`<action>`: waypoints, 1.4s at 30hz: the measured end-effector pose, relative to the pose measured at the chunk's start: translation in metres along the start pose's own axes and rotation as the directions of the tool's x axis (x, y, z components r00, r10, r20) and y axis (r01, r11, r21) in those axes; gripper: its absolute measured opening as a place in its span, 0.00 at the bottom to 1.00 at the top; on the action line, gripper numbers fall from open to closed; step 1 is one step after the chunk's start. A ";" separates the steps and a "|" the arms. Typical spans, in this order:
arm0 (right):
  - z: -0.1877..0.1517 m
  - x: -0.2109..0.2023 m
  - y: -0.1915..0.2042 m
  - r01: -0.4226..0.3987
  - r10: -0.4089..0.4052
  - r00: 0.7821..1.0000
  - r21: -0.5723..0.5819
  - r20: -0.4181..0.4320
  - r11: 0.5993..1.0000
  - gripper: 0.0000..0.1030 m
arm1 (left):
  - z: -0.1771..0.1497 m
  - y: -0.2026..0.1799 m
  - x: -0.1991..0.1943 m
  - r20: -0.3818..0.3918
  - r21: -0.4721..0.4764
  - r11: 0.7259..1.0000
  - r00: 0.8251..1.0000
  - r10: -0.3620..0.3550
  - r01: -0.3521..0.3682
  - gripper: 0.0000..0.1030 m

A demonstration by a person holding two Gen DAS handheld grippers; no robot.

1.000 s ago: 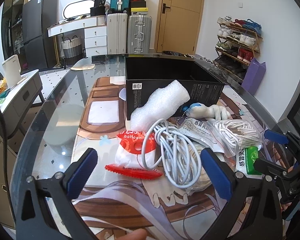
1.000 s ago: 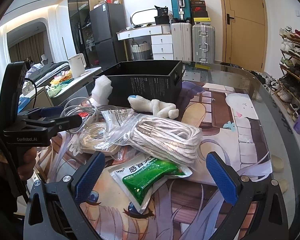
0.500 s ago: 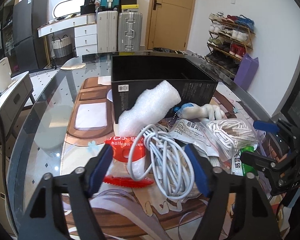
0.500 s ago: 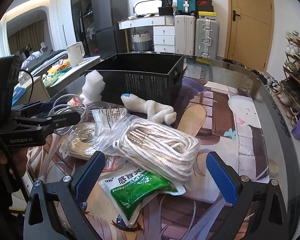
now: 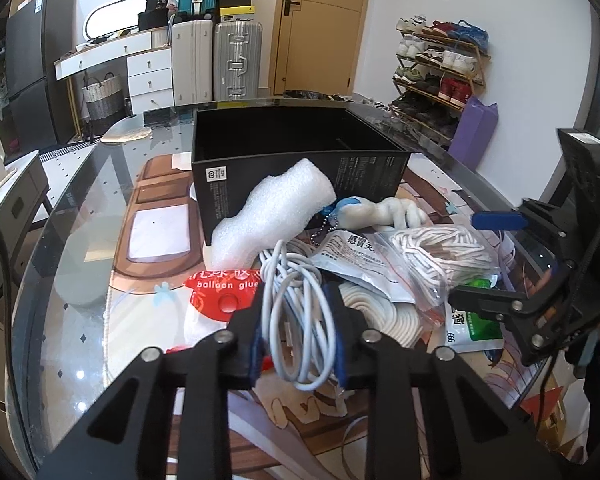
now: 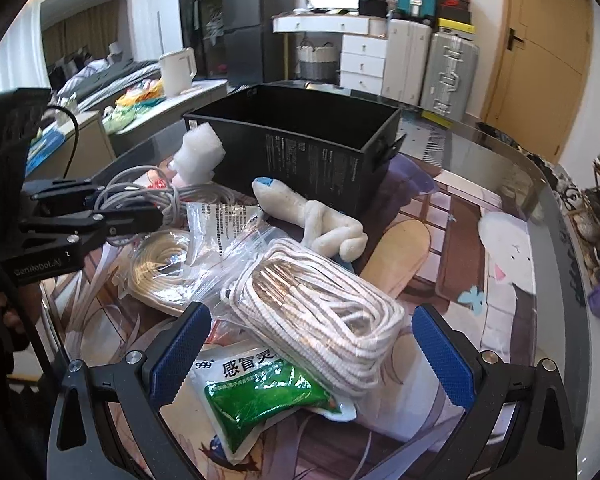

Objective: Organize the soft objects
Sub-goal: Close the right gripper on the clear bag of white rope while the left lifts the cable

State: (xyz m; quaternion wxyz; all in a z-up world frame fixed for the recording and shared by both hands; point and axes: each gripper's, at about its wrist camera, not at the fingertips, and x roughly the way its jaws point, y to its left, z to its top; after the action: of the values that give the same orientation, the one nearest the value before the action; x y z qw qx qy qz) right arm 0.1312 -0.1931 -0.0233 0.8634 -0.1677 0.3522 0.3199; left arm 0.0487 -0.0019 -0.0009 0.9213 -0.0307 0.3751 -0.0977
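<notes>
The open black cardboard box (image 5: 300,152) is standing on the glass-topped table (image 5: 80,216) behind the pile of soft things; what shows of its inside is lying bare. Leaning against its front wall is the white foam wrap roll (image 5: 276,208), and beside that the white plush toy with a blue tip (image 6: 316,216) is lying on the table. A clear zip bag is holding the coiled white cord (image 6: 320,300), partly overlying the green-and-white medicine sachet (image 6: 260,392); a second clear bag is holding a flat cream coil (image 6: 160,264). The red "balloon glue" packet (image 5: 224,292) is lying left of the looped pale grey cable (image 5: 296,320).

The left gripper (image 5: 298,344) is pinching that cable: its jaws have just been closing, from fully spread a second ago, with the loops caught between the blue pads, and the cable is resting on the pile. The right gripper (image 6: 304,344) is hovering with its jaws spread wide above the bagged cord and the sachet, holding nothing, as it was earlier.
</notes>
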 end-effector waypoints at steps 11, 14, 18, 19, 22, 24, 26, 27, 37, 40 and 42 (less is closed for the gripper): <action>0.017 0.020 -0.003 -0.119 0.114 0.991 -0.091 -0.064 0.989 0.99 | 0.003 0.004 -0.016 0.012 -0.011 0.999 0.999 -0.036 0.036 0.20; 0.019 0.027 -0.003 -0.140 0.132 0.988 -0.108 -0.077 0.984 0.99 | 0.003 0.004 -0.019 0.017 -0.013 0.999 0.999 -0.035 0.035 0.20; 0.021 0.031 -0.002 -0.155 0.145 0.986 -0.126 -0.084 0.980 0.92 | 0.002 0.006 -0.022 0.022 -0.013 0.999 0.999 -0.030 0.030 0.20; 0.020 0.031 -0.002 -0.155 0.146 0.986 -0.125 -0.082 0.980 0.90 | 0.002 0.005 -0.023 0.025 -0.012 1.000 0.999 -0.028 0.028 0.20; 0.019 0.031 -0.005 -0.175 0.166 0.983 -0.115 -0.084 0.978 0.79 | 0.002 0.004 -0.026 0.034 -0.012 1.000 0.999 -0.028 0.028 0.19; 0.017 0.030 -0.007 -0.182 0.173 0.981 -0.113 -0.086 0.977 0.76 | 0.001 0.004 -0.029 0.040 -0.014 0.999 0.999 -0.032 0.032 0.18; 0.014 0.027 -0.008 -0.186 0.178 0.981 -0.118 -0.082 0.975 0.76 | 0.001 0.003 -0.030 0.043 -0.011 0.999 0.999 -0.032 0.033 0.18; 0.012 0.025 -0.008 -0.186 0.177 0.981 -0.115 -0.084 0.976 0.77 | 0.000 0.003 -0.030 0.043 -0.010 0.999 0.999 -0.031 0.032 0.18; 0.000 0.027 -0.021 -0.227 0.221 0.971 -0.062 -0.089 0.972 0.67 | -0.002 0.003 -0.032 0.052 -0.014 0.999 0.998 -0.034 0.035 0.17; 0.001 0.022 -0.023 -0.239 0.235 0.970 -0.062 -0.069 0.969 0.49 | -0.001 0.003 -0.035 0.060 -0.015 0.999 0.998 -0.035 0.036 0.16; 0.002 0.017 -0.024 -0.228 0.225 0.973 -0.061 -0.056 0.972 0.41 | 0.000 0.002 -0.037 0.066 -0.015 0.999 0.997 -0.039 0.040 0.16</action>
State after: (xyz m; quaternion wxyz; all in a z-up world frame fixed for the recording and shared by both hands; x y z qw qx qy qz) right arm 0.1570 -0.2025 -0.0326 0.8063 -0.1628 0.3791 0.4238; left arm 0.0231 0.0073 0.0241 0.9308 -0.0490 0.3446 -0.1117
